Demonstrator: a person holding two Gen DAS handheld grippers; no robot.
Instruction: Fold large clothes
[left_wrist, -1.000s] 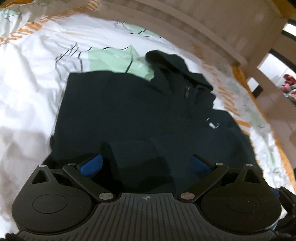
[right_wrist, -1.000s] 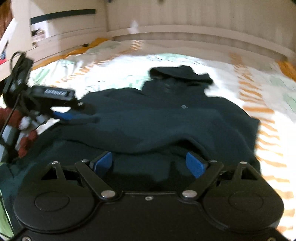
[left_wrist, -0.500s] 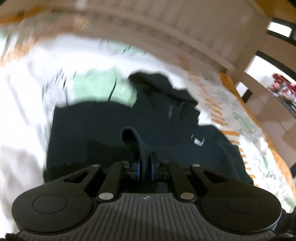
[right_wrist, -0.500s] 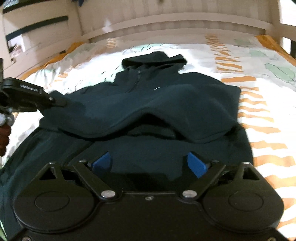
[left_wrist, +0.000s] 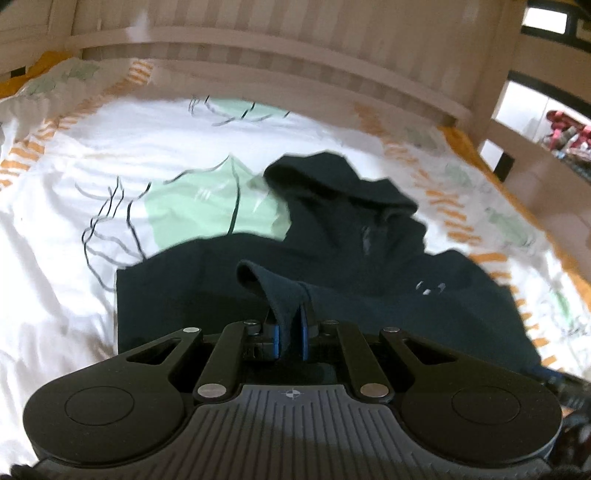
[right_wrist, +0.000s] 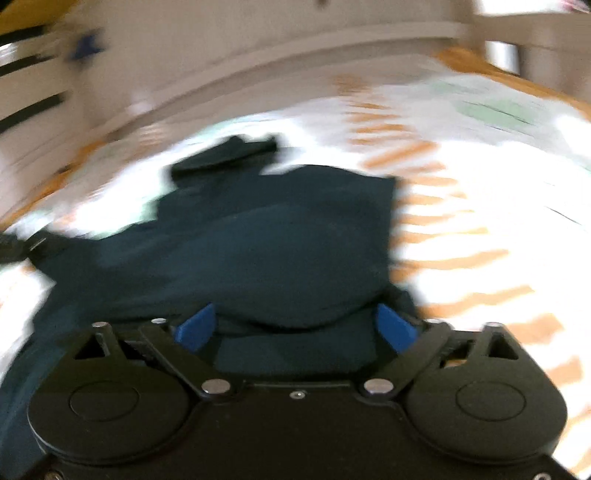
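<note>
One dark hoodie (left_wrist: 332, 258) lies on the bedsheet (left_wrist: 55, 221) ahead of two grippers. The left gripper (left_wrist: 290, 332) is clenched on a hoodie fold; the right gripper (right_wrist: 295, 326), jaws just narrowing, straddles cloth ungripped.

The hoodie (left_wrist: 369, 258) is dark navy cloth, matt, with a soft fleece-like nap. The bed sheet (left_wrist: 74, 258) is thin white printed cloth, lightly wrinkled. The left gripper (left_wrist: 290, 332) has a matt black plastic body with a ribbed grey panel, bright metal rivets and smooth blue pads (left_wrist: 275, 341). The right gripper (right_wrist: 295, 325) shows the same matt black plastic. The bed frame (left_wrist: 295, 85) looks like pale painted wood, smooth.
</note>
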